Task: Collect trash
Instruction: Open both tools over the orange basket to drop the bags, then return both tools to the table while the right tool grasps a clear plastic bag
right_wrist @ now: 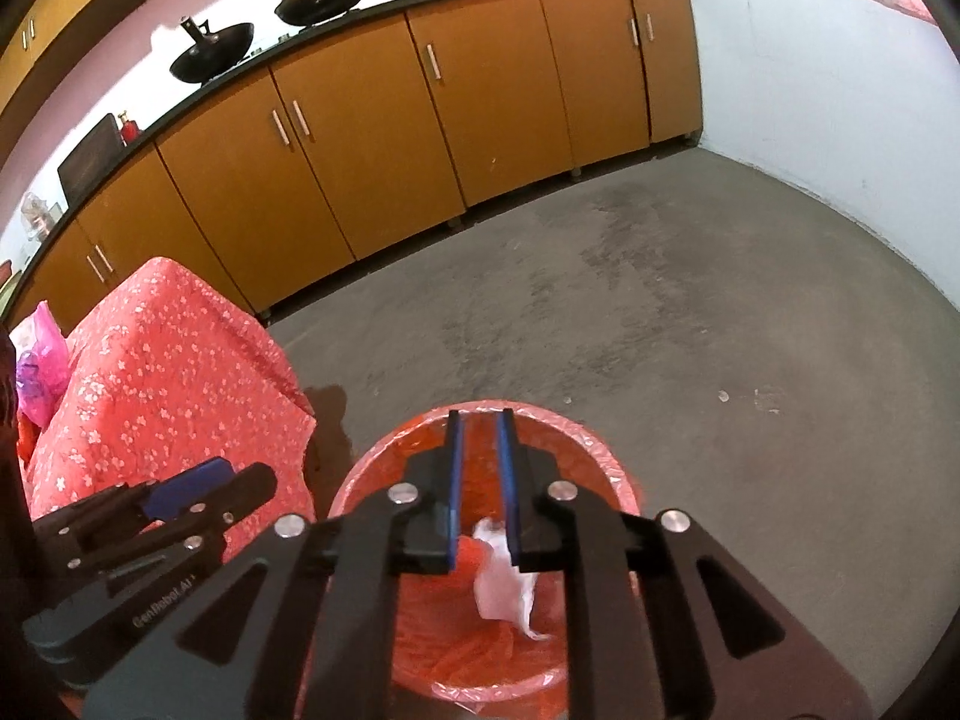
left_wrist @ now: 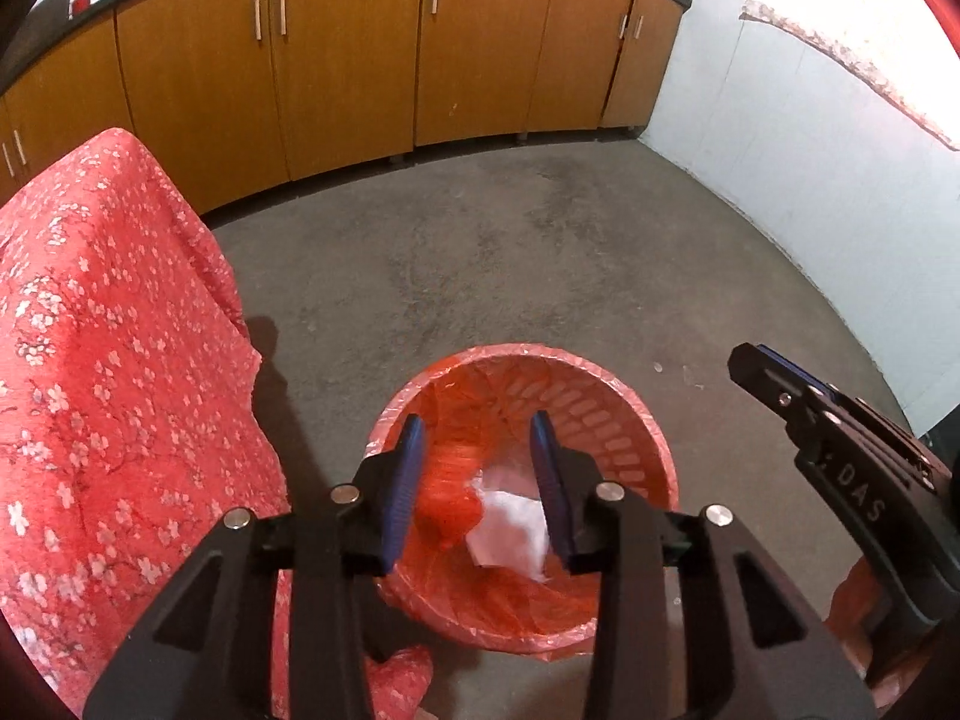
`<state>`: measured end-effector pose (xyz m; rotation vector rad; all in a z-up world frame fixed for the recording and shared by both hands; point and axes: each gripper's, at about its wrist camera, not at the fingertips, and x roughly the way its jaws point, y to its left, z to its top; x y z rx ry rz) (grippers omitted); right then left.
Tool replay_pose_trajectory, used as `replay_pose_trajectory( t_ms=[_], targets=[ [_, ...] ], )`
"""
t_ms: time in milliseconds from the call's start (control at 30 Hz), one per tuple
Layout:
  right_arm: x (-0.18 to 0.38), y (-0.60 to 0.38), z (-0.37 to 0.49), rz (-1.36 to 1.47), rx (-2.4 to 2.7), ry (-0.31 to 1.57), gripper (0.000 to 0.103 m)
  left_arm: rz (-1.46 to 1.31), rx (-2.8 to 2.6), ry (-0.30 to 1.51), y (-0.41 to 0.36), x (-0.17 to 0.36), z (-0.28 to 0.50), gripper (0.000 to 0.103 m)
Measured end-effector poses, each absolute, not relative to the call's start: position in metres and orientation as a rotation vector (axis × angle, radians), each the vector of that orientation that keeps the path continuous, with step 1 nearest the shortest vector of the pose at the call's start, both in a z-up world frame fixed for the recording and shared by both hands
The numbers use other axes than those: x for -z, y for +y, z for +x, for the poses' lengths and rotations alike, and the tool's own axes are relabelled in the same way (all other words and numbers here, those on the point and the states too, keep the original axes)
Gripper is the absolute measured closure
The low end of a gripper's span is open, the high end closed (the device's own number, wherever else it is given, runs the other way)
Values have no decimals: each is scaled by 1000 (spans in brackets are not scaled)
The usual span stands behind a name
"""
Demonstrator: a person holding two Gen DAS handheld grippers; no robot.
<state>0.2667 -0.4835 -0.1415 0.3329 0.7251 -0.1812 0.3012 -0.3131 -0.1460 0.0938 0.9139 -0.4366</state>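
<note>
- Already, a crumpled white paper wad (left_wrist: 510, 531) lies inside the red bin (left_wrist: 630, 414), down on its red plastic liner (left_wrist: 444, 498), so this piece of trash looks delivered.
- Left tongs (left_wrist: 477, 459) hang over the bin mouth with their blue pads spread and nothing between them; the paper sits below the gap, not pinched.
- Right tongs (right_wrist: 480, 462) also point into the bin, parted only a little. The wad (right_wrist: 501, 585) shows beneath them, near the right pad; no pad presses on it.
- What is left, judging by these views: a pink plastic bag (right_wrist: 39, 360) sits on the floral-covered surface (right_wrist: 174, 372) beside the bin and may be more trash.
- The grey floor (right_wrist: 600, 300) shows only tiny specks.
</note>
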Motion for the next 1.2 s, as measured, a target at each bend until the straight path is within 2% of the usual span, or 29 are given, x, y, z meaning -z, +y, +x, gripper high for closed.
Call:
replay_pose_trajectory(
  t_ms=[367, 633, 833, 1067, 1200],
  targets=[
    [96, -448, 238, 314, 85, 657, 81, 21, 422, 777, -254, 75, 251, 66],
    [35, -339, 234, 248, -182, 594, 76, -91, 223, 640, -132, 25, 209, 65],
    [17, -223, 246, 182, -395, 612, 72, -99, -28, 555, -31, 18, 187, 64],
    [32, -133, 274, 83, -452, 693, 54, -116, -186, 529, 47, 24, 170, 64],
    [41, -113, 284, 21, -429, 725, 52, -144, -232, 516, 75, 25, 156, 64]
  ],
)
